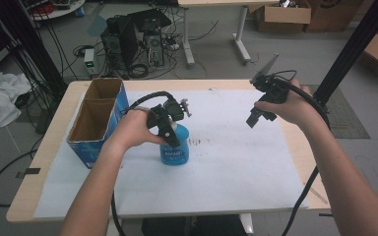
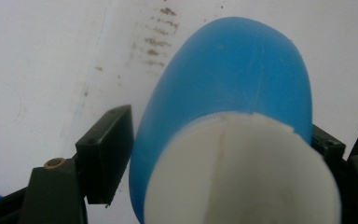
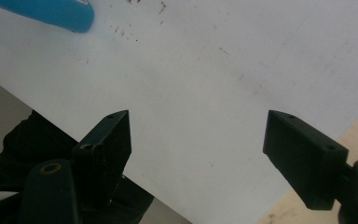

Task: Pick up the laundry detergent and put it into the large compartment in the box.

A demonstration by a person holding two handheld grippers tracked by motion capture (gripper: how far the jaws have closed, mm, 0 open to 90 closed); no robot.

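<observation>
A blue bottle (image 1: 175, 153) with a white top stands upright on the white paper sheet (image 1: 241, 162), left of the middle. My left gripper (image 1: 169, 133) comes down over its upper part. In the left gripper view the bottle (image 2: 242, 79) sits between the two black jaws, and both pads (image 2: 107, 154) lie against its sides. My right gripper (image 1: 257, 117) hangs in the air over the right side of the sheet, apart from the bottle. Its jaws stand wide with nothing between them (image 3: 198, 116). A bit of the bottle (image 3: 51, 11) shows at the top left of the right gripper view.
An open cardboard box (image 1: 98, 118) with blue sides and two compartments stands at the table's left, close to my left hand. A black frame post (image 1: 354, 44) rises past the right rear corner. The wooden table edge (image 1: 310, 162) borders the sheet on the right.
</observation>
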